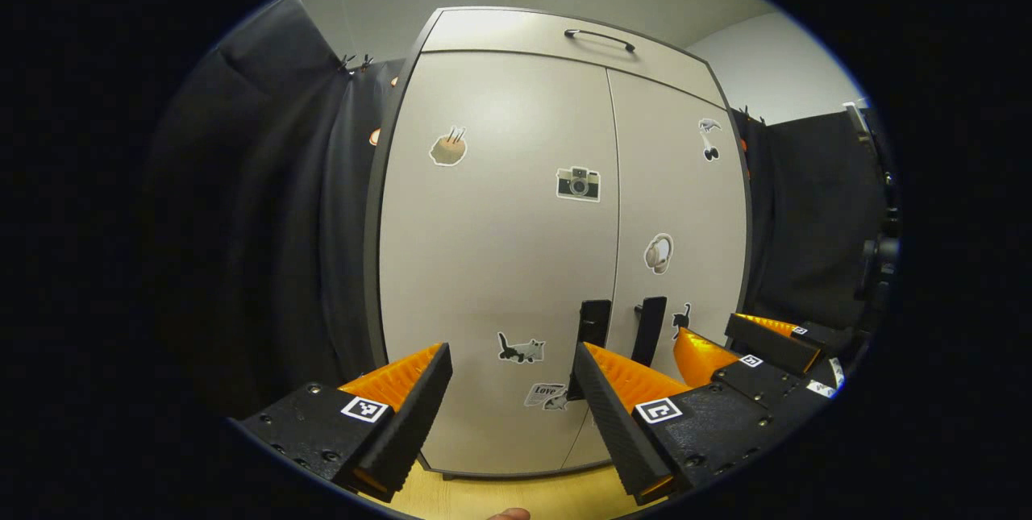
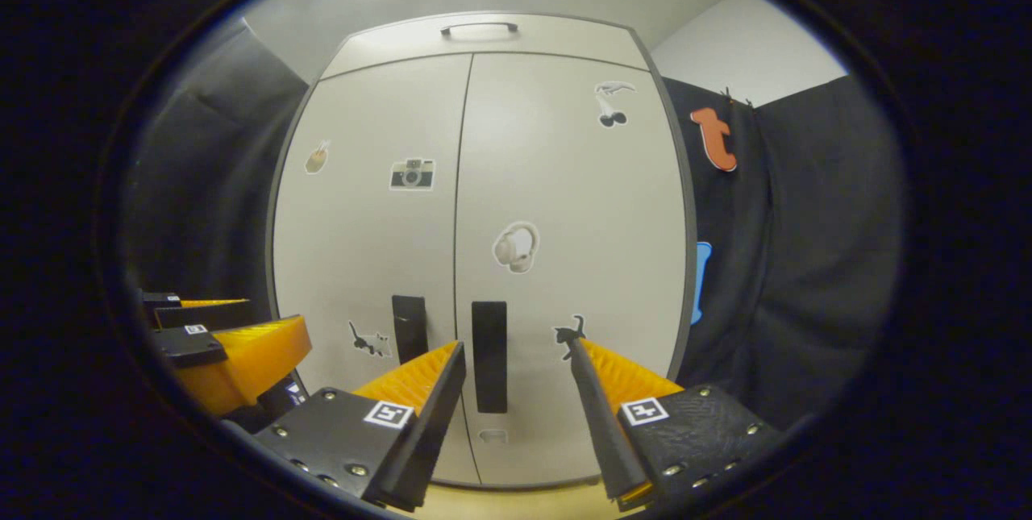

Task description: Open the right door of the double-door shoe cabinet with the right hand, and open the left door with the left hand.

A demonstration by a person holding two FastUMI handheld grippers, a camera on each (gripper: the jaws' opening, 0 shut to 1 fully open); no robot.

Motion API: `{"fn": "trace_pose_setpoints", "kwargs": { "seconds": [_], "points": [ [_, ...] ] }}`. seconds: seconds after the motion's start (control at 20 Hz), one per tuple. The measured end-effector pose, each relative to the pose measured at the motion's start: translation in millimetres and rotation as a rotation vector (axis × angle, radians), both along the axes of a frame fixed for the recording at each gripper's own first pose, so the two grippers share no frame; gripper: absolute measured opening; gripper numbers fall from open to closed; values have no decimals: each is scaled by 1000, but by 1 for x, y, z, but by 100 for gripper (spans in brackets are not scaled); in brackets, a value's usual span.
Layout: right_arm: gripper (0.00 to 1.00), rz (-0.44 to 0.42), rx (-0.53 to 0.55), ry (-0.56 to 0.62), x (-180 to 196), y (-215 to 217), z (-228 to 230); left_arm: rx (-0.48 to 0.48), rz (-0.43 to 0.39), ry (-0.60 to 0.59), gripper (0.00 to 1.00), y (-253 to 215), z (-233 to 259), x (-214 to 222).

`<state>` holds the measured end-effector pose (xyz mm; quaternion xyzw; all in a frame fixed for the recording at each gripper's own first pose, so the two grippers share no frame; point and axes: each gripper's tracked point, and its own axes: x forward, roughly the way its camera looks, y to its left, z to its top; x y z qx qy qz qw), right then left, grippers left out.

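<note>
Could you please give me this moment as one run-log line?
phase: approach | pale grey double-door shoe cabinet: both doors closed | right gripper: open, facing black right door handle | left gripper: open, near black left door handle

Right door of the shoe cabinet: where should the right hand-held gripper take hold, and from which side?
Grip the right door's handle, a vertical dark bar by the centre seam. Come straight from the front with the open right hand-held gripper, one finger on each side of the bar; it already sits framed between them.
</note>
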<state>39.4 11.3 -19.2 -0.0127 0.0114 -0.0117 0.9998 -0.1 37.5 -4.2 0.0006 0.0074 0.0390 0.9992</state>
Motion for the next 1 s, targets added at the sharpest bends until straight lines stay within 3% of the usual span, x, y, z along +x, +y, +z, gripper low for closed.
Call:
{"fn": "trace_pose_setpoints", "kwargs": {
  "seconds": [0.1,0.15,0.2,0.25,0.3,0.35,0.55,0.6,0.8,0.85,0.9,1.0],
  "points": [
    [78,9,1,22,15,5,-9,1,-2,2,96,2,0,2],
    [73,14,6,40,22,8,-15,3,1,4,100,5,-1,2],
    [69,16,6,58,29,9,-19,6,8,5,96,8,-1,1],
    [71,8,9,78,36,8,-28,9,17,5,96,12,-1,0],
    [59,20,19,91,41,11,-32,13,28,7,96,14,-2,0],
    [53,30,24,100,46,14,-37,15,41,11,96,19,-4,1],
    [53,47,30,111,52,19,-41,-1,67,25,96,31,-10,2],
    [41,51,32,119,61,20,-44,-3,72,27,96,32,-10,2],
    [39,55,62,150,76,24,-60,-3,87,38,96,36,-13,1],
    [31,53,53,144,73,22,-53,-3,91,39,96,37,-14,0],
    [31,48,36,142,70,22,-52,-5,94,40,100,37,-14,-1],
    [30,37,45,146,71,22,-52,-10,94,41,96,37,-14,-3]
  ]
}}
